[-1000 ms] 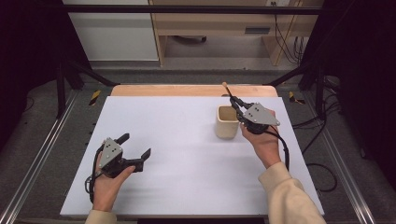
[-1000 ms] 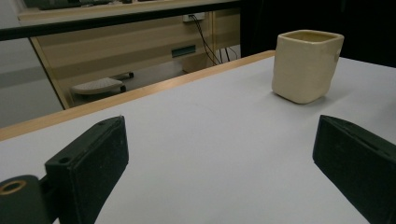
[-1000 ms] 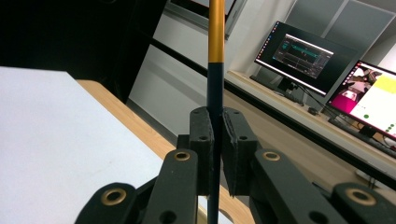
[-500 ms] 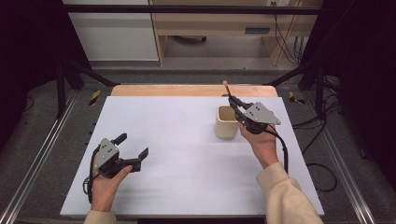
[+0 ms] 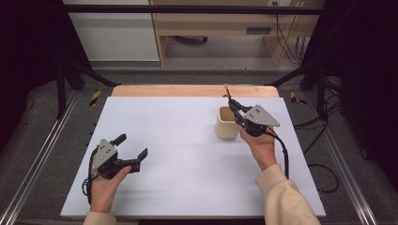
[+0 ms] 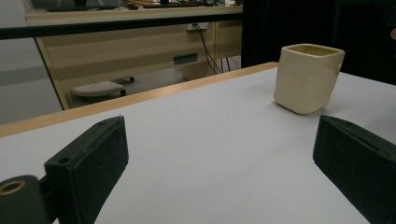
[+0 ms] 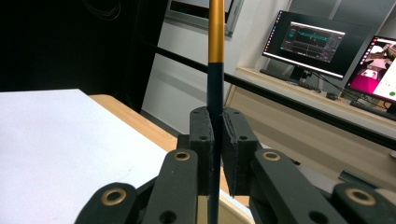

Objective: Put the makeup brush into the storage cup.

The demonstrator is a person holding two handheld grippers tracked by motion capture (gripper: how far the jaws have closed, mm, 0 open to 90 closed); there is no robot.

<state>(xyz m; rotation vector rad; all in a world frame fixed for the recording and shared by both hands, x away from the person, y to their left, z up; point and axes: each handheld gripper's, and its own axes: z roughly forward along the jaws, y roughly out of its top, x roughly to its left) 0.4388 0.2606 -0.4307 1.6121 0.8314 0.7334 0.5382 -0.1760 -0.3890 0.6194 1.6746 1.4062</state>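
Note:
A cream square cup (image 5: 226, 123) stands upright on the white table (image 5: 187, 154), right of centre. Just right of it, my right gripper (image 5: 234, 107) is shut on a thin dark brush (image 5: 228, 95) with a gold band, which rises up and away past the cup's far rim. In the right gripper view the brush (image 7: 215, 70) stands straight up between the pressed jaws of the right gripper (image 7: 217, 119). My left gripper (image 5: 132, 145) rests low at the front left, open and holding nothing. Its own view looks between its jaws (image 6: 224, 163) across the table at the cup (image 6: 308, 78).
A bare wooden strip (image 5: 187, 90) runs along the table's far edge. Metal frame rails (image 5: 42, 154) flank both sides. Beyond the table stands a wooden desk (image 5: 220, 21) with cables, and monitors (image 7: 317, 37) show in the right gripper view.
My left gripper has drifted slightly to the left, still open. The right gripper holds the brush in nearly the same place beside the cup.

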